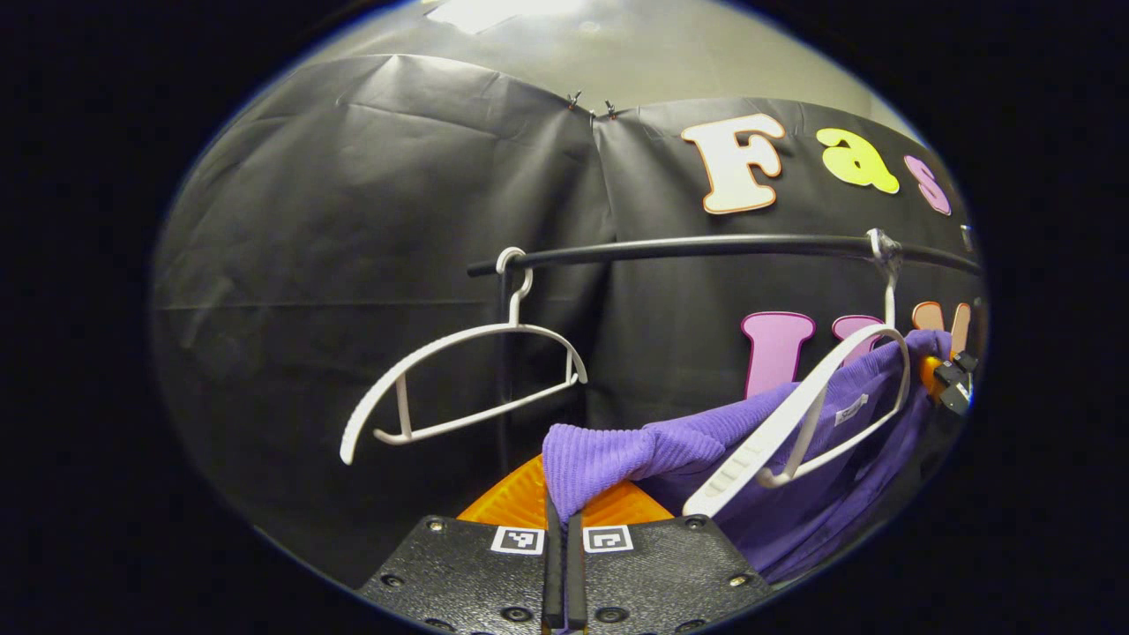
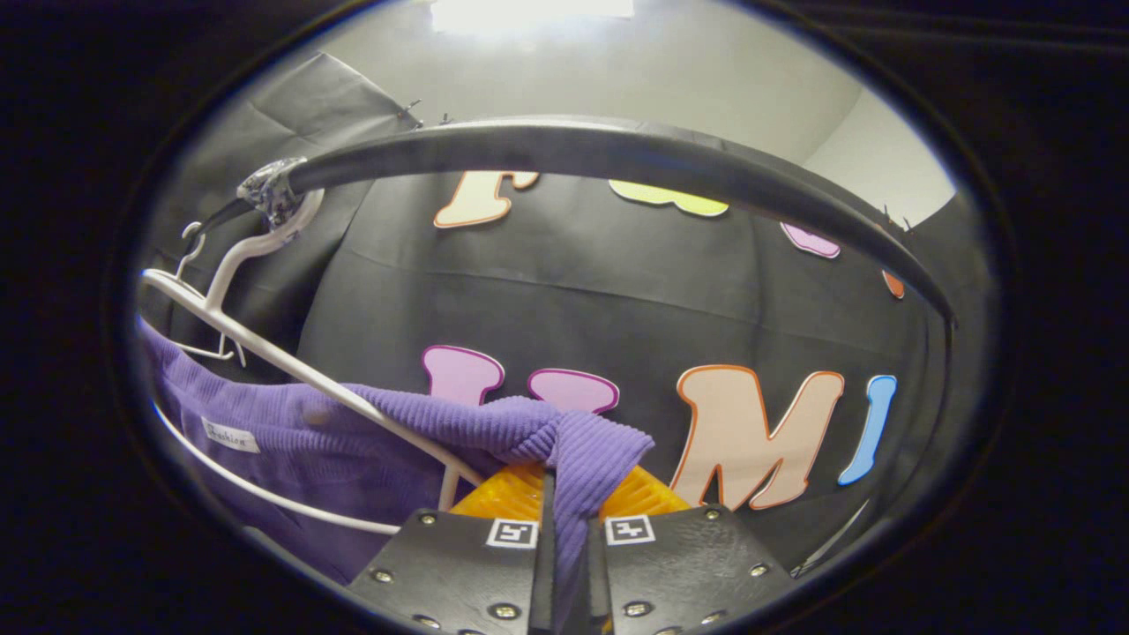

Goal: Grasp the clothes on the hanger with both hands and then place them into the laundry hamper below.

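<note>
left gripper view, left gripper (image 1: 564,520): both fingers pinched tight on a bunched fold of the purple garment (image 1: 794,459), so it's got a proper grip on one end of the fabric.
left gripper view, purple garment: ribbed knit, stretched from the fingers up and to the right, where it drapes on the near hanger (image 1: 798,423). Small white label (image 1: 851,410) showing on it.
left gripper view, near hanger: white plastic, hook on the rail (image 1: 723,247) at the right, tilted, one arm poking out in front of the cloth.
left gripper view, empty hanger (image 1: 459,379): also white, hooked at the left end of the rail, hanging bare and a bit crooked, well apart from the garment.
left gripper view, other gripper (image 1: 948,379): just a bit of it at the far right edge, beside the cloth.
right gripper view, right gripper (image 2: 564,529): fingers nearly together with a fold of the purple garment (image 2: 370,441) squeezed between them, so holding the other end.
right gripper view, purple garment: runs left from the fingers, hanging over the hanger (image 2: 291,370).
right gripper view, rail (image 2: 617,159): dark bar arcing overhead, hanger hook caught on it at upper left.
hamper: can't spot it from these angles.
</note>
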Action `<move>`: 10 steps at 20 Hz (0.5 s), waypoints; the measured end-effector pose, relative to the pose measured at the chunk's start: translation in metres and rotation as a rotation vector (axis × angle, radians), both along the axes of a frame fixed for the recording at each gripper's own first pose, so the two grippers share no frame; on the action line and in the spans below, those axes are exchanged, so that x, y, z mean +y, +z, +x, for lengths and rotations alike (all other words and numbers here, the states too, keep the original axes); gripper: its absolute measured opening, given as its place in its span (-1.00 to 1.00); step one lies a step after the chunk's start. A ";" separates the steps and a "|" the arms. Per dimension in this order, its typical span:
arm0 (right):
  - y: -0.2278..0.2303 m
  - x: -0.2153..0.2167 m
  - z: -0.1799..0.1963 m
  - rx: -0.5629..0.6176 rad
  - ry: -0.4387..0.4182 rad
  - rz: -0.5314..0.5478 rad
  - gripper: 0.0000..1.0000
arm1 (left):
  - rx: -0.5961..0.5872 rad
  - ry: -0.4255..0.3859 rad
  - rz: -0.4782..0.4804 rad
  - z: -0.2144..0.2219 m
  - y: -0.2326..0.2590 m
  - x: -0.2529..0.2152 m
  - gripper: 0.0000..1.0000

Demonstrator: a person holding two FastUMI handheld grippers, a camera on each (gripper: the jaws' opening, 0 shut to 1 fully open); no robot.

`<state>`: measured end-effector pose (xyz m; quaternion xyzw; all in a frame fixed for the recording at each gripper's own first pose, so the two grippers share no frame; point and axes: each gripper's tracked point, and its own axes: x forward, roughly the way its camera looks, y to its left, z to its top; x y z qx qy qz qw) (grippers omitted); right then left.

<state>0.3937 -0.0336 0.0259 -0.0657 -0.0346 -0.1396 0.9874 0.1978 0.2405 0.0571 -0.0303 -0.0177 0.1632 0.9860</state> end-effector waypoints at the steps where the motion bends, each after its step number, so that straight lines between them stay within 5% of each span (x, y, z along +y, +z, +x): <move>1: -0.002 -0.002 0.001 0.003 -0.003 -0.003 -0.73 | 0.005 -0.004 -0.009 0.000 -0.005 -0.002 -0.96; 10: -0.022 -0.033 0.002 0.046 -0.076 -0.042 -0.73 | 0.038 -0.071 -0.097 0.001 -0.040 -0.038 -0.99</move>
